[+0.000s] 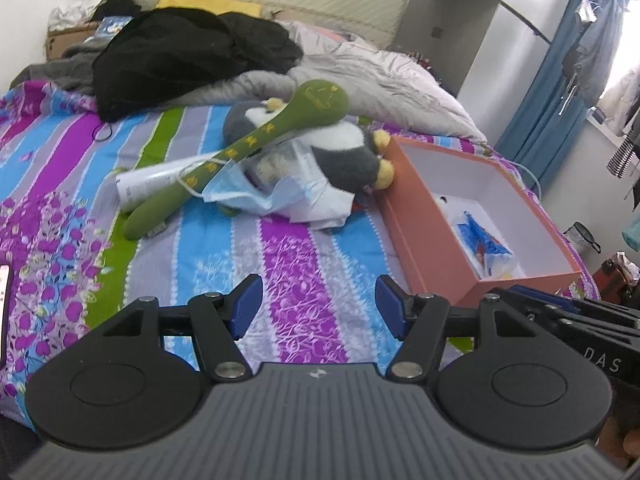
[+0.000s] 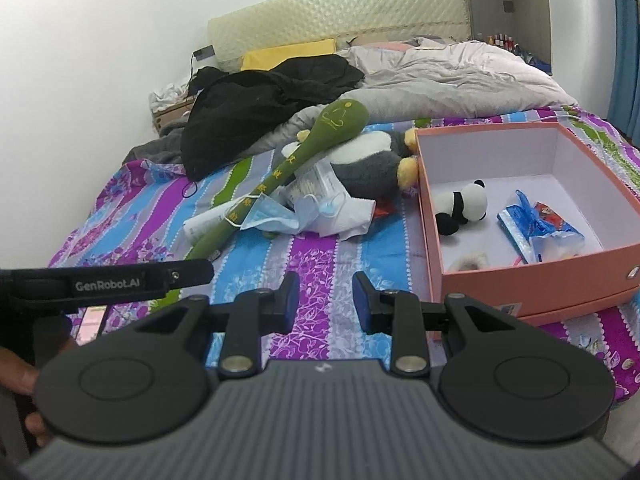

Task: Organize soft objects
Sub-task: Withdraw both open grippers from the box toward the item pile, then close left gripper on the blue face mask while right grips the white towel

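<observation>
Bedroom scene: a bed with a striped floral bedsheet [image 1: 304, 256] in purple, blue, green and grey fills both views, with a padded cream headboard [image 2: 340, 12] against the white wall. At the far end lie a rumpled pale duvet [image 2: 460, 76], a heap of black clothing [image 1: 180, 56] and a yellow pillow [image 2: 288, 58].

Mid-bed, a loose pile of soft items. A long green plush stick [image 1: 240, 152] with yellow characters lies diagonally across the top, its rounded head resting on a grey-and-white plush penguin [image 1: 344, 148] (yellow feet toward the box). Under and beside the stick: a blue face mask [image 1: 248, 194], a white plastic bag [image 2: 340, 208] with something packaged inside (contents unclear), and a white tube [image 1: 148, 180] poking out on the left.

An orange box [image 2: 532, 276], open with a white interior, sits on the sheet just right of the pile, with the penguin's feet at its near-left wall. Inside it: a small plush panda [image 2: 460, 206], a blue tissue packet [image 2: 536, 228], and a pale fuzzy item at the front wall, too hidden to identify.

Left gripper [image 1: 318, 304]: jaws well apart, nothing between the blue pads, hovering over bare sheet short of the pile. Right gripper [image 2: 326, 300]: jaws at a narrower gap, also empty, over the sheet just left of the box's front corner. Neither touches any item.
</observation>
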{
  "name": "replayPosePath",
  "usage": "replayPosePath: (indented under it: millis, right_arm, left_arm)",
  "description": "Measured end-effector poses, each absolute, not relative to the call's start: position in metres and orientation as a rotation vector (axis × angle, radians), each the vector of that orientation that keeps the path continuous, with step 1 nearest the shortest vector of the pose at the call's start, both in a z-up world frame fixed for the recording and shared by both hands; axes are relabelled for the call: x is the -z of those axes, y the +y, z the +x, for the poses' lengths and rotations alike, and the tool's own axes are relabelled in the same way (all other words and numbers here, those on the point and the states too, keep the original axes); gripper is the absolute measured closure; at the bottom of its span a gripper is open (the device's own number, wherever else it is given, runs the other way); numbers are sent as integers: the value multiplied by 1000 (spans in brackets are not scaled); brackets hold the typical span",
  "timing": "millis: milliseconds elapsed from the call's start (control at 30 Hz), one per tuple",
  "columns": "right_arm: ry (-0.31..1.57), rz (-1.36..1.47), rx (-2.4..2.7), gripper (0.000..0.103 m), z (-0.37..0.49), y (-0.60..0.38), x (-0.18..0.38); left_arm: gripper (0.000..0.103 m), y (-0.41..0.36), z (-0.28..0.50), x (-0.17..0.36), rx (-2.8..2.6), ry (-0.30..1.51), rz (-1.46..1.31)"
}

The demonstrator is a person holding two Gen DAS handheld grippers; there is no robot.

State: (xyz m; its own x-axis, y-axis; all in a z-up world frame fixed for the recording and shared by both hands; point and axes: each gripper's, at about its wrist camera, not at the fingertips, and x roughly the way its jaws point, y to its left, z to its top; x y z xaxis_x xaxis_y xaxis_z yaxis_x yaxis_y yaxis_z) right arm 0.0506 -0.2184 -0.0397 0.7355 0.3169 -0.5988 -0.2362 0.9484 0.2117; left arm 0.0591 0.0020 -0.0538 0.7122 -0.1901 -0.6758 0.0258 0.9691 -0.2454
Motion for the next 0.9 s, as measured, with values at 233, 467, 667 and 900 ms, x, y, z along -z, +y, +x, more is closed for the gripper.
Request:
replayPosePath:
  millis: [233,467,667,900]
  right_arm:
    - [705,116,-300,71,64,-214,52]
    - [721,134,-298,71,91,-206,58]
    - [745,129,-306,71,124,-196,70]
    - [773,125,-303,71,168,-187,87]
  left_arm:
    - [35,6,75,70,108,798,-225]
    - [35,9,105,89,107,836,-227]
    - [35,15,138,110,84,877,-219]
    - [35,17,180,137,79,923,-170]
